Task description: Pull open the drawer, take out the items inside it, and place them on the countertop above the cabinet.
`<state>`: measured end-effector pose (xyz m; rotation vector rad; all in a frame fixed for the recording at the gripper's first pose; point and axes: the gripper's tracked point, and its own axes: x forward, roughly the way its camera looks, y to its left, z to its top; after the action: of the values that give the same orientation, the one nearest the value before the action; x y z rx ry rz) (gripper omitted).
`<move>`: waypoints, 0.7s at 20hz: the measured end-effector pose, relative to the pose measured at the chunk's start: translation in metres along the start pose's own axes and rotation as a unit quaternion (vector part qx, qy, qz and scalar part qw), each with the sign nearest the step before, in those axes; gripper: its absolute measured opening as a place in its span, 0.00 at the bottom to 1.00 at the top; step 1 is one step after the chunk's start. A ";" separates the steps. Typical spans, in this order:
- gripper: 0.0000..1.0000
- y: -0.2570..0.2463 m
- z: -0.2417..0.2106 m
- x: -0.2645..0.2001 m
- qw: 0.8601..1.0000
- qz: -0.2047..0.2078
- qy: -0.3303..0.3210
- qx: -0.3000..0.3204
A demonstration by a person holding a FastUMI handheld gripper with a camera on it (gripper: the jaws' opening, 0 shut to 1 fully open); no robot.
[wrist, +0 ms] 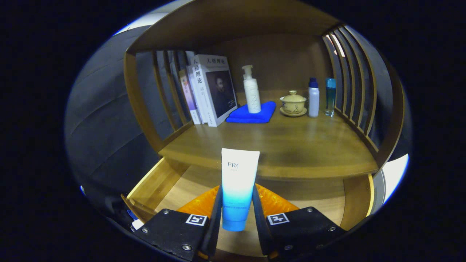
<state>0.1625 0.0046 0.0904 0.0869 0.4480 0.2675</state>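
At lower centre, the claw (236, 218) grips a white-and-blue cosmetic tube (238, 185) upright between both fingers, above the open drawer (160, 182), just before the wooden tabletop (291, 145).

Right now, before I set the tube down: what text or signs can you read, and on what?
"PRO", rest unclear: tube, clamped in the gripper.
"人格理论": front book, cover and spine.
Vertical lettering on the pump bottle: too blurred to read.
Spines of the other books: too small.
Square coded markers, no words: one on each of the fingers.
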 end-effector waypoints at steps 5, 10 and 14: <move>0.47 -0.015 0.044 0.027 0.999 -0.035 -0.038 0.019; 0.49 -0.039 0.067 0.061 0.996 -0.078 -0.037 0.036; 0.51 -0.053 0.066 0.089 0.993 -0.108 -0.024 0.037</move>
<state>0.2812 -0.0236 0.1052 0.1157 0.4165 0.0359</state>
